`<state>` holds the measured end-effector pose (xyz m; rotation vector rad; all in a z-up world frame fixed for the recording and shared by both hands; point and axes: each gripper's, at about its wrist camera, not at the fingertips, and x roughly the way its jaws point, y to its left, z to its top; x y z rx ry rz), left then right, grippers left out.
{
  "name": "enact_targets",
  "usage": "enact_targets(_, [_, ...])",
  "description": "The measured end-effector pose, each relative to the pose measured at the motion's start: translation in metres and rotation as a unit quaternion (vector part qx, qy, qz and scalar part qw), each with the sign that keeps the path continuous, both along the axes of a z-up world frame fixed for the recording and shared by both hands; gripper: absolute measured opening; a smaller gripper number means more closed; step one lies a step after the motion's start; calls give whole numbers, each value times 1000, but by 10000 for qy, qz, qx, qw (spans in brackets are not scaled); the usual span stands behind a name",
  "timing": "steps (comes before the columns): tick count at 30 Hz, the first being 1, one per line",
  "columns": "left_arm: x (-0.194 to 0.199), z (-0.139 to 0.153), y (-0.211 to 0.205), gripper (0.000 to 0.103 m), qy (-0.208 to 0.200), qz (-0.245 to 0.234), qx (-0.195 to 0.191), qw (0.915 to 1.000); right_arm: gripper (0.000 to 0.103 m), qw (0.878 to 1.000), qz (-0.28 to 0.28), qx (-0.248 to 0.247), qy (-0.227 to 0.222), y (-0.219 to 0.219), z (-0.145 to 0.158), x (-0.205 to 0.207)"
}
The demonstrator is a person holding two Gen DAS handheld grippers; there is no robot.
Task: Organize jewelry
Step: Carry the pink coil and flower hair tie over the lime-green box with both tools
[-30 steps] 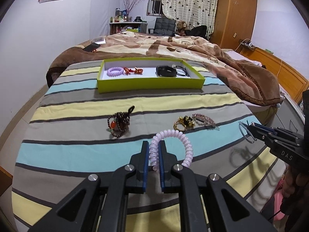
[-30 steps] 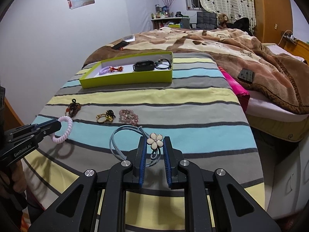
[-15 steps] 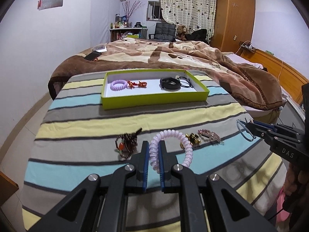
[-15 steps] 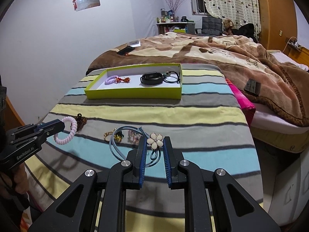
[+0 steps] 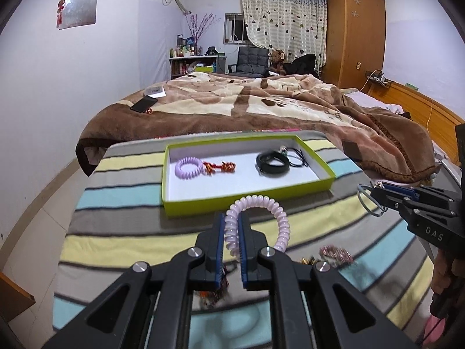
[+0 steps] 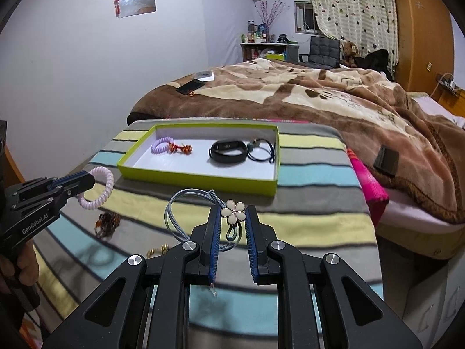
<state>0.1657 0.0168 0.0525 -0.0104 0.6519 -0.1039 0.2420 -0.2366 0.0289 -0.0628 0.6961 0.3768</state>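
My left gripper (image 5: 231,218) is shut on a pale pink coil bracelet (image 5: 277,213), held above the striped cloth just short of the green tray (image 5: 250,197). The same left gripper (image 6: 87,181) shows at the left of the right wrist view with the coil bracelet (image 6: 103,192) hanging from it. My right gripper (image 6: 232,212) is shut on a blue-grey cord necklace (image 6: 180,209) with a cream flower charm (image 6: 233,211). Inside the tray (image 6: 200,179) lie a purple coil bracelet (image 6: 161,144), a red knotted charm (image 6: 181,148), a black band (image 6: 228,151) and a dark cord (image 6: 263,152).
On the striped cloth (image 6: 305,203) lie a brown beaded piece (image 6: 107,224), a gold ring (image 6: 158,251) and a pink beaded piece (image 5: 335,254). A brown blanket (image 5: 261,104) with a phone (image 5: 144,103) covers the bed behind. A pink item (image 6: 369,183) lies at the cloth's right edge.
Both grippers have risen and moved forward toward the green tray with their jewelry. The loose pieces on the cloth have slipped down behind the fingers.
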Motion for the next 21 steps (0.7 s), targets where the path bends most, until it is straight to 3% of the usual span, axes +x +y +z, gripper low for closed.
enact_targets(12, [63,-7,19,10,29,223,52,9997,17,9998,-49,-189,35,13,-7,65])
enact_targets(21, [104,-21,35,10,230,434,43,9988,17,9993,-132,-136,314,19,-20,109])
